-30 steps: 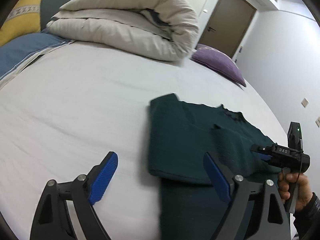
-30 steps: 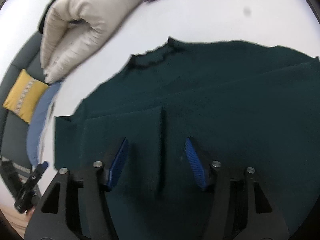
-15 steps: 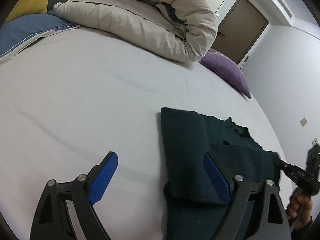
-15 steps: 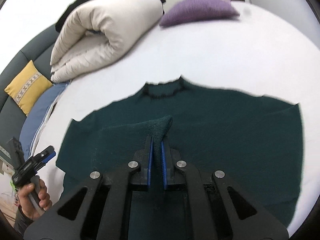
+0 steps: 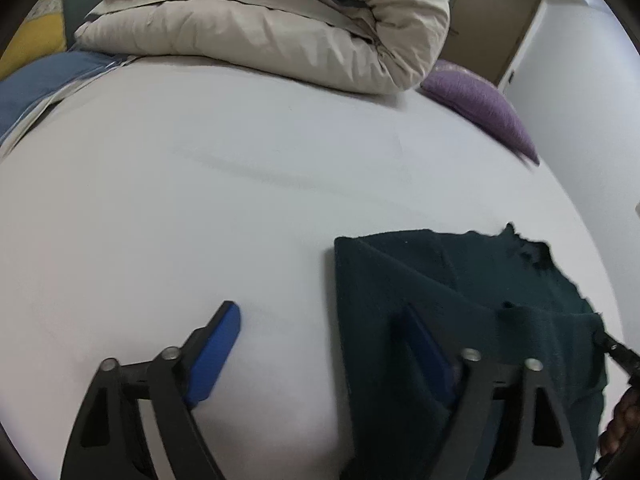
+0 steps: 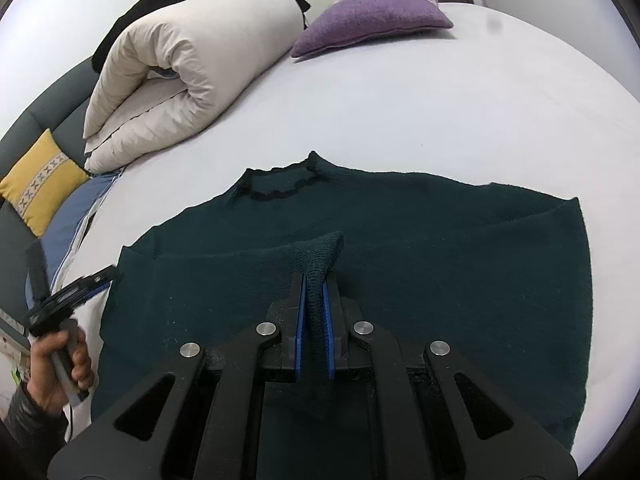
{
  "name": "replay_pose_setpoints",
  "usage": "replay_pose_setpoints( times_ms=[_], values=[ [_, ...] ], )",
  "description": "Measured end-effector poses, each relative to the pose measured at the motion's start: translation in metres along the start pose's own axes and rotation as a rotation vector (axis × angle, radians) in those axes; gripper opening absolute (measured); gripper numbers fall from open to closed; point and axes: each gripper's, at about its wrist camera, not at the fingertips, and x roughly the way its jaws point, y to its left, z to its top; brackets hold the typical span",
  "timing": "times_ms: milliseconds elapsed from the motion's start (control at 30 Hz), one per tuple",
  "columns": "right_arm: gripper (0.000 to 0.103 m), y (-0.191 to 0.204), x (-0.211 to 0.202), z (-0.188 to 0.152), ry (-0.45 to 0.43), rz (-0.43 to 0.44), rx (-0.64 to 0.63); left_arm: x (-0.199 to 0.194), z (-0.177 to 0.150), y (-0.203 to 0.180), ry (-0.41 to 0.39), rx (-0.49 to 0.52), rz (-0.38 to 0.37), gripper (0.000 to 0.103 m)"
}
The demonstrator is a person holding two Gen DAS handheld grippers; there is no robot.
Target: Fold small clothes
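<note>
A dark green knit sweater [image 6: 420,232] lies flat on the white bed, collar away from me. Its left sleeve is folded across the chest. My right gripper [image 6: 314,280] is shut on the cuff end of that sleeve and holds it just above the body. The sweater also shows in the left wrist view [image 5: 460,288], lower right. My left gripper [image 5: 320,344] is open and empty, low over the sheet at the sweater's left folded edge, its right finger over the cloth. It also shows in the right wrist view [image 6: 80,284], held in a hand.
A rolled beige duvet [image 6: 180,72] lies at the far side of the bed [image 5: 200,200]. A purple cushion [image 6: 372,16] sits to its right. A yellow cushion [image 6: 36,184] and blue bedding [image 6: 72,220] lie at the left edge.
My right gripper closed on the sleeve cuff and lifted it slightly. My left gripper moved forward and lower toward the sweater's left edge, still open.
</note>
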Motion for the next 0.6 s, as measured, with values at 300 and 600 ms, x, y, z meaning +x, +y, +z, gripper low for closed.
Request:
replay_pose_setpoints(
  times_ms=[300, 600],
  values=[
    [0.007, -0.003, 0.015, -0.011, 0.007, -0.053, -0.013, 0.001, 0.013, -0.028, 0.008, 0.143, 0.01, 0.009],
    [0.007, 0.012, 0.004, 0.003, -0.065, -0.13, -0.085, 0.003, 0.0, -0.033, -0.067, 0.211, 0.089, 0.009]
  ],
)
